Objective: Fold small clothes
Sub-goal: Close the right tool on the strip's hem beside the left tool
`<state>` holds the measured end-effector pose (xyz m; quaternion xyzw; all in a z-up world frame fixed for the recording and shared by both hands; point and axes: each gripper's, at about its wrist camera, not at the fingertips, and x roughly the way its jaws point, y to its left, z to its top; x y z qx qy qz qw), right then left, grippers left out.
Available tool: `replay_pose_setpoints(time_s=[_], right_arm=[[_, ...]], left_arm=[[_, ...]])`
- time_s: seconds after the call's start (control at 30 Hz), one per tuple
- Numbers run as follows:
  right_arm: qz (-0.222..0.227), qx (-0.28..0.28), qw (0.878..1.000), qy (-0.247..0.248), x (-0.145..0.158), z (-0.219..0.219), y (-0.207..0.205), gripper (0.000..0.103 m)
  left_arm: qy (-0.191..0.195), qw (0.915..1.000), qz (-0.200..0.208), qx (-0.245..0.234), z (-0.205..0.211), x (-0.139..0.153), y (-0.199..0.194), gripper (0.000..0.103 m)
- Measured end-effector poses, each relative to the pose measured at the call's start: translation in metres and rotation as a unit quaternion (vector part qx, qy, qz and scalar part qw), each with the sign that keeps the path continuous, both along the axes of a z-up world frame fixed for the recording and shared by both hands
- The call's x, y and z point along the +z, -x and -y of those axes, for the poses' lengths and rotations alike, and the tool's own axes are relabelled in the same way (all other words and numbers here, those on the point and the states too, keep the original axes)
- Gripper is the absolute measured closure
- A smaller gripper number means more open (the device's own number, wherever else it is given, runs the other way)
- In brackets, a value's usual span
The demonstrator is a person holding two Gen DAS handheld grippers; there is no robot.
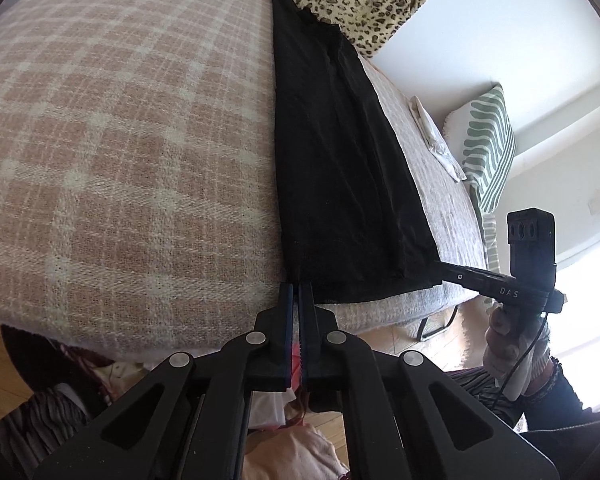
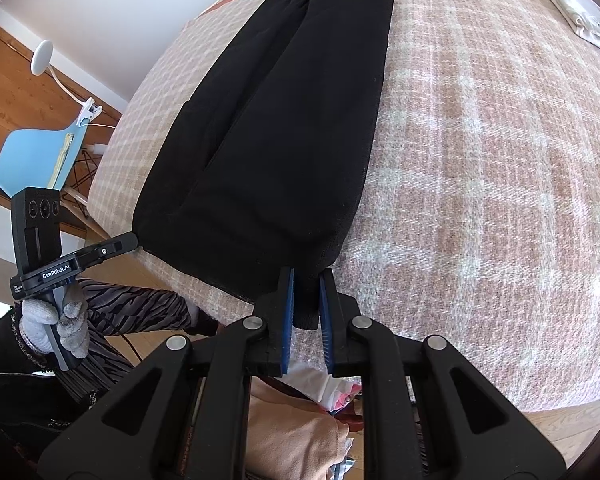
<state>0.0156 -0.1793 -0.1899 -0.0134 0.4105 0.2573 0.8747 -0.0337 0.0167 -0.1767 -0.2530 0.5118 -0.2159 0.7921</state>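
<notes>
- The black garment point(image 2: 276, 120) is lying lengthwise on the plaid bed point(image 1: 120, 140), already folded into a long strip.
- The left gripper point(image 1: 299, 292) is pinching the near left corner, jaws nearly shut on thin cloth.
- The right gripper point(image 2: 306, 300) is clamping the near right corner, jaws narrow around a thicker bunch.
- Next move, probably: lifting both corners together and carrying them to the far end, keeping the edge level.
</notes>
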Motion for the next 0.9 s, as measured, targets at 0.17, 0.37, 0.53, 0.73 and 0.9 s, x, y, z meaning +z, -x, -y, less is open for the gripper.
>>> replay_pose_setpoints(time_s=[0.17, 0.37, 0.53, 0.73, 0.9], right_arm=[[-0.018, 0.011, 0.999, -0.028, -0.001, 0.008, -0.003, 0.076], [-0.005, 0.02, 1.0, -0.011, 0.0, 0.001, 0.0, 0.07], [-0.009, 0.014, 1.0, -0.02, 0.0, 0.005, -0.002, 0.077], [-0.054, 0.009, 0.995, -0.087, -0.003, 0.02, -0.011, 0.093], [-0.061, 0.022, 0.988, -0.143, 0.01, 0.025, -0.012, 0.094]], left_arm=[[0.015, 0.9998, -0.007, 0.013, -0.008, 0.005, -0.001, 0.079], [0.01, 0.9999, -0.003, -0.001, 0.0, 0.006, -0.011, 0.069], [0.021, 0.9996, -0.015, -0.007, 0.005, 0.002, -0.021, 0.099], [0.043, 0.9985, 0.002, -0.033, 0.017, 0.019, -0.024, 0.1], [0.076, 0.9965, 0.002, -0.036, 0.02, 0.031, -0.037, 0.1]])
